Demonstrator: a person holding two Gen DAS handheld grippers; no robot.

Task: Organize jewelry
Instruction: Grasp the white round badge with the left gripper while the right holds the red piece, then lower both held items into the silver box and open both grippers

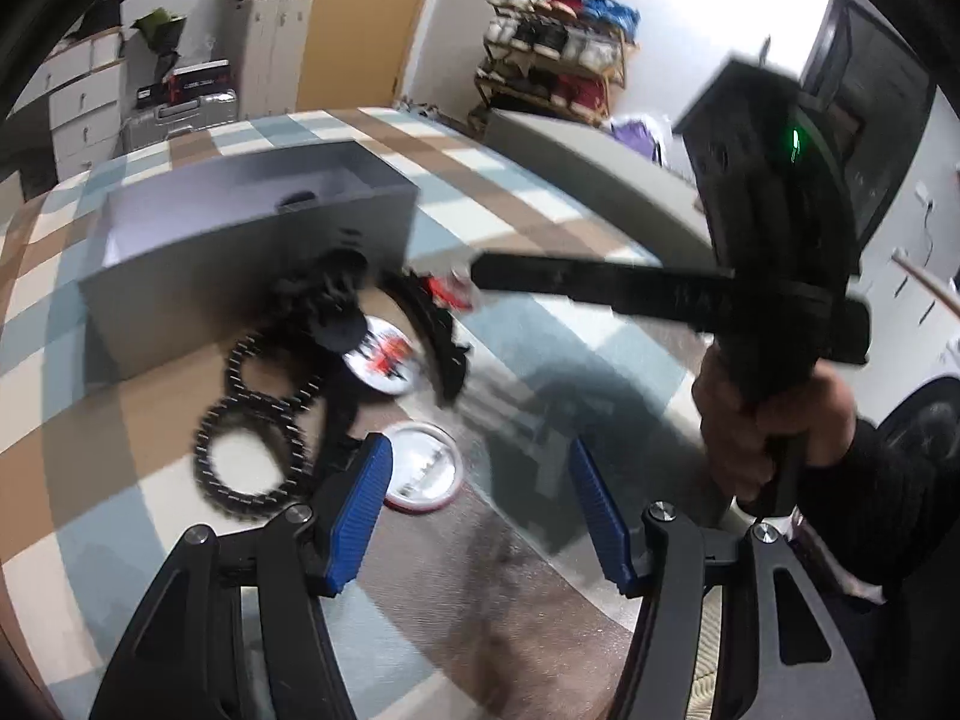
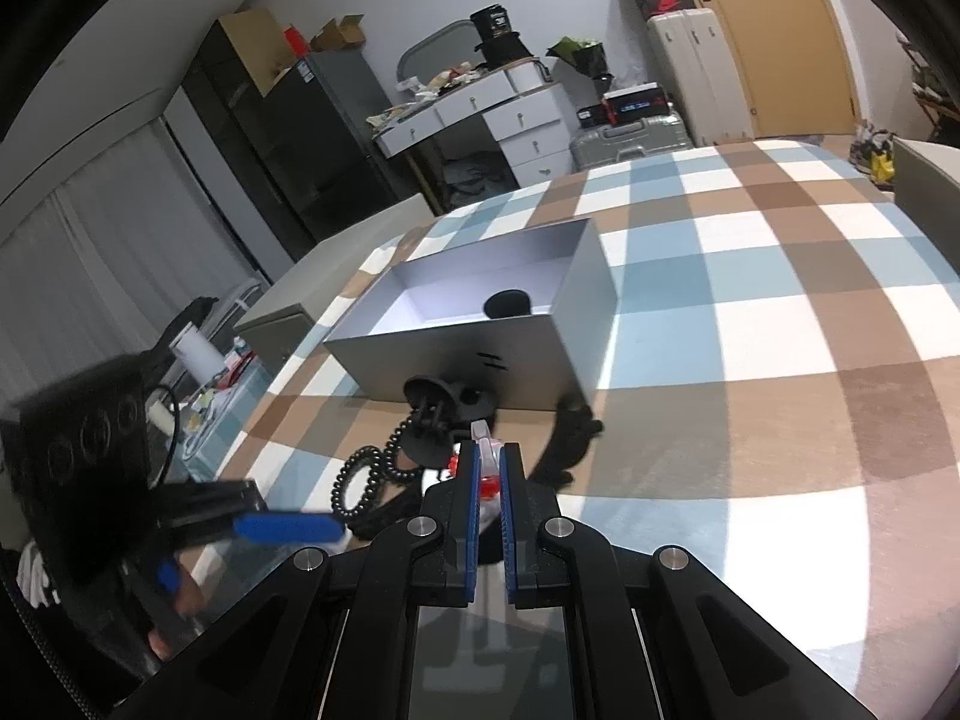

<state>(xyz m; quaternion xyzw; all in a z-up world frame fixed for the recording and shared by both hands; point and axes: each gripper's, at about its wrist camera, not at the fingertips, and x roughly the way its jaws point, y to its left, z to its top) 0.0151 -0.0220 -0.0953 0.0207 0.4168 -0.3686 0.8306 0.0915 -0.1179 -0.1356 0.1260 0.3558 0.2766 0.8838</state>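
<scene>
Checked cloth spreads below us as our right gripper pinches a red-and-clear trinket, the grey box straight ahead beyond its tips, while our left gripper gapes empty.

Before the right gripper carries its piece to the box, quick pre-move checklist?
1. Right gripper shut on the red and clear piece: ok.
2. Grip depth: piece sticks out past the fingertips, hold cannot tell.
3. Grey box open on top: ok.
4. Room in box: one dark item inside, floor mostly bare: ok.
5. Left gripper open, holding nothing: ok.
6. Black bead loops free of the held piece: cannot tell, blurred.
</scene>
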